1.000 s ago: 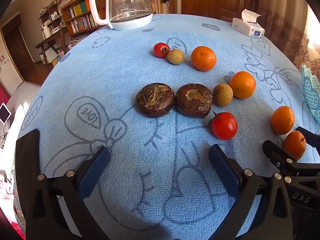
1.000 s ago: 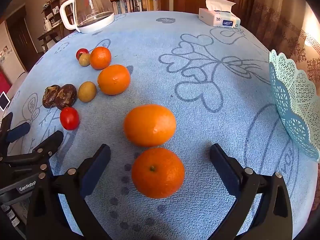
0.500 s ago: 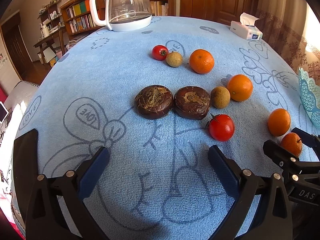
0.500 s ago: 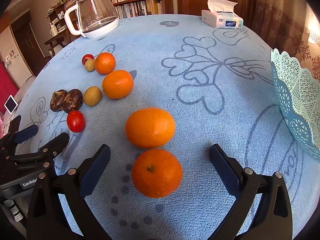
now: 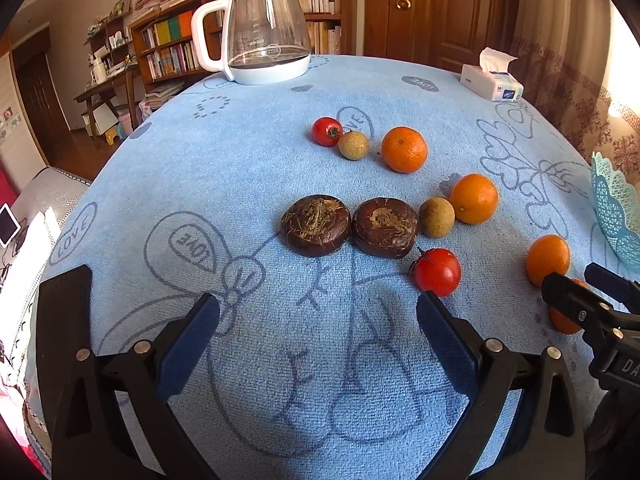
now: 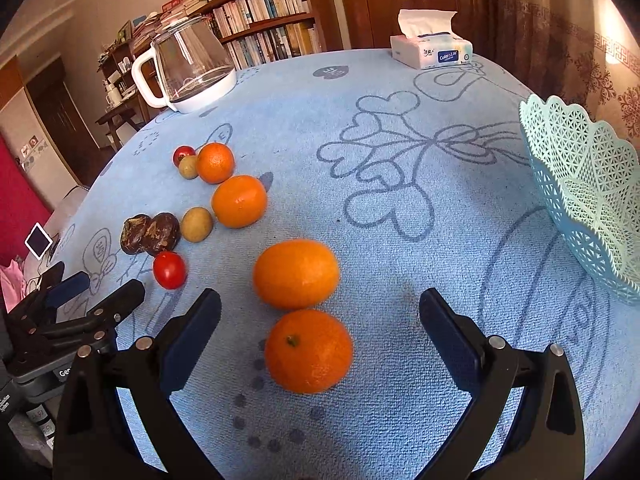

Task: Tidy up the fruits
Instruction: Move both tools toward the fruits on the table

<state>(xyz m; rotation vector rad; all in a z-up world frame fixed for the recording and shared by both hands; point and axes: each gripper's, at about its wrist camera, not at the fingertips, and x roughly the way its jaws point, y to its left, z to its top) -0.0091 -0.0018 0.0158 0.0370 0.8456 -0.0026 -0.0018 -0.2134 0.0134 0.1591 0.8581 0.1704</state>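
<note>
Right wrist view: nearest orange (image 6: 309, 351) between open right gripper (image 6: 320, 334) fingers.

Lower centre of your right view you have an orange mandarin (image 6: 308, 351) on a light-blue tablecloth (image 6: 400, 216) printed with darker blue hearts; at the right edge, a pale turquoise lattice basket (image 6: 584, 196); at left, a red tomato (image 6: 169, 269).

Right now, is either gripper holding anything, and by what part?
Nothing is held. The left gripper is open over bare cloth. The right gripper is open with the nearest orange lying between its fingers, untouched.
</note>
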